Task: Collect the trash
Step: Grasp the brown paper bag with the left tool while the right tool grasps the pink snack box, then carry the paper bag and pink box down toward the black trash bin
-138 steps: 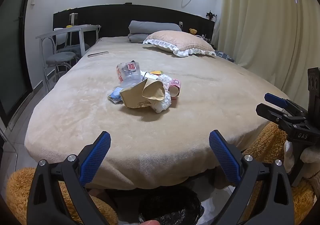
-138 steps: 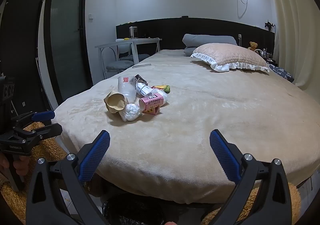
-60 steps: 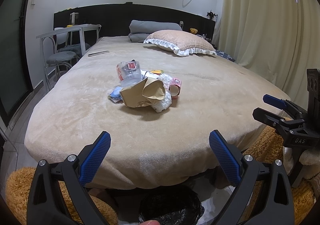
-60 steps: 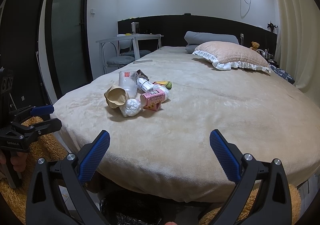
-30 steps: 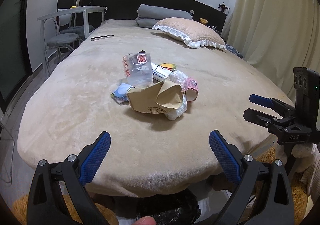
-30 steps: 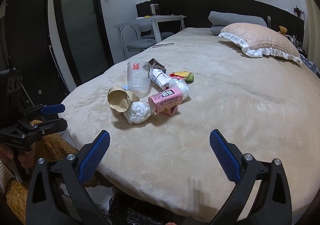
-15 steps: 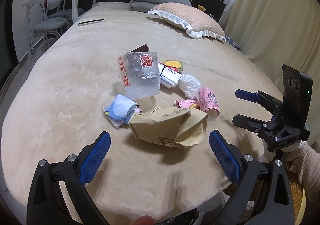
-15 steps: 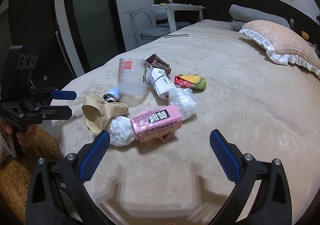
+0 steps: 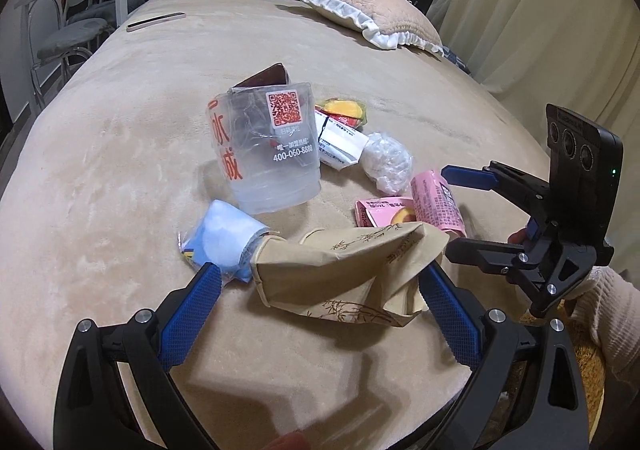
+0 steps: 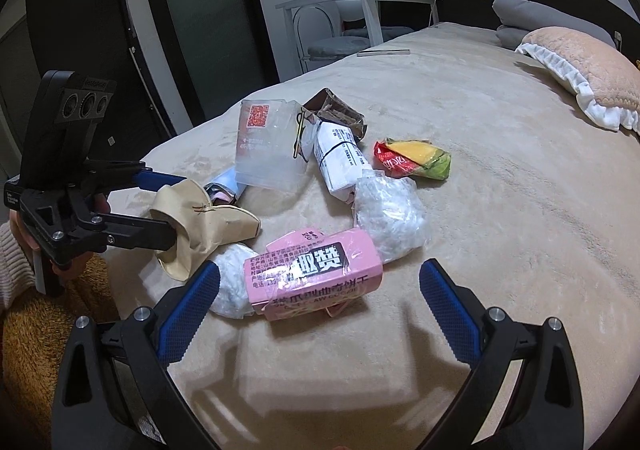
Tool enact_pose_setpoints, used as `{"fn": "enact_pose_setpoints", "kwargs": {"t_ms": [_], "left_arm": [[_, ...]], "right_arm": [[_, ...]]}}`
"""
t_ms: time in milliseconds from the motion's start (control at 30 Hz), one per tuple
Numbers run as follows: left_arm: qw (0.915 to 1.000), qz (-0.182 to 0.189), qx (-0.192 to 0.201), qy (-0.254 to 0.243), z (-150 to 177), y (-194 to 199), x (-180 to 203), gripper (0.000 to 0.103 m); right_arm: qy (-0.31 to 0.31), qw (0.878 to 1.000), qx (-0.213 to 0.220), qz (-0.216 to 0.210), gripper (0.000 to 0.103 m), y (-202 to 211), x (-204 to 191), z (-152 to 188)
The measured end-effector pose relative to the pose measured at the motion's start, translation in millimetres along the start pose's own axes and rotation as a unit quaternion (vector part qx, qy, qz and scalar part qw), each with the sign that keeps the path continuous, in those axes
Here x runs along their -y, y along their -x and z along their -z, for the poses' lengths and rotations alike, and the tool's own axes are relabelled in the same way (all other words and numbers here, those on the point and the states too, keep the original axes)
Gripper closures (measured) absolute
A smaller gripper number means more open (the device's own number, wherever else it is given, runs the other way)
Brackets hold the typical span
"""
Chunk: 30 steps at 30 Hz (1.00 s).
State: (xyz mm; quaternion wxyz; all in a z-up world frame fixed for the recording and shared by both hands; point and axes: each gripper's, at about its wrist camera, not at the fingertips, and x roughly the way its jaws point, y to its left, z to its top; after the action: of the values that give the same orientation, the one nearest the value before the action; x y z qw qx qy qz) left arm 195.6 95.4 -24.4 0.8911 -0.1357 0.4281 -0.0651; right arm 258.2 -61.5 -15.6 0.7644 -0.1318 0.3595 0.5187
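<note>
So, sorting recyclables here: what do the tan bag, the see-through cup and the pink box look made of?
Tan bag: matte kraft paper, creased, printed bamboo. See-through cup: thin clear plastic, glossy and dented. Pink box: probably cardboard under shiny film.

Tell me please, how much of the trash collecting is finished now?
Nothing looks collected: the clear cup, snack wrapper and other pieces all lie on the bed. In hand: the open left claw straddles the paper bag; the open right claw faces the pink carton. Every piece remains.
</note>
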Motion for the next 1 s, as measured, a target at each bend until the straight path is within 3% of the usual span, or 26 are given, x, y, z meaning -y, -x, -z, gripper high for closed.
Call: {"fn": "enact_pose_setpoints", "kwargs": {"t_ms": [167,267,500,1000], "left_arm": [[0.9998,0.019,0.001,-0.003,-2,-2,3,0.008],[0.9997,0.02,0.008,-0.01,-1,1,6,0.017],[0.9994,0.009,0.027,-0.02,4,8,12,0.017],[0.9953,0.002,0.096,0.007,23,45,18,0.017]], "right_arm": [[0.0,1.0,-0.013,-0.007,0.034,-3,0,1],[0.0,1.0,-0.011,-0.002,0.034,-2,0,2],[-0.013,1.0,0.007,0.012,0.035,10,0,4],[-0.056,0.996,0.052,0.056,0.035,55,-11,22]]}}
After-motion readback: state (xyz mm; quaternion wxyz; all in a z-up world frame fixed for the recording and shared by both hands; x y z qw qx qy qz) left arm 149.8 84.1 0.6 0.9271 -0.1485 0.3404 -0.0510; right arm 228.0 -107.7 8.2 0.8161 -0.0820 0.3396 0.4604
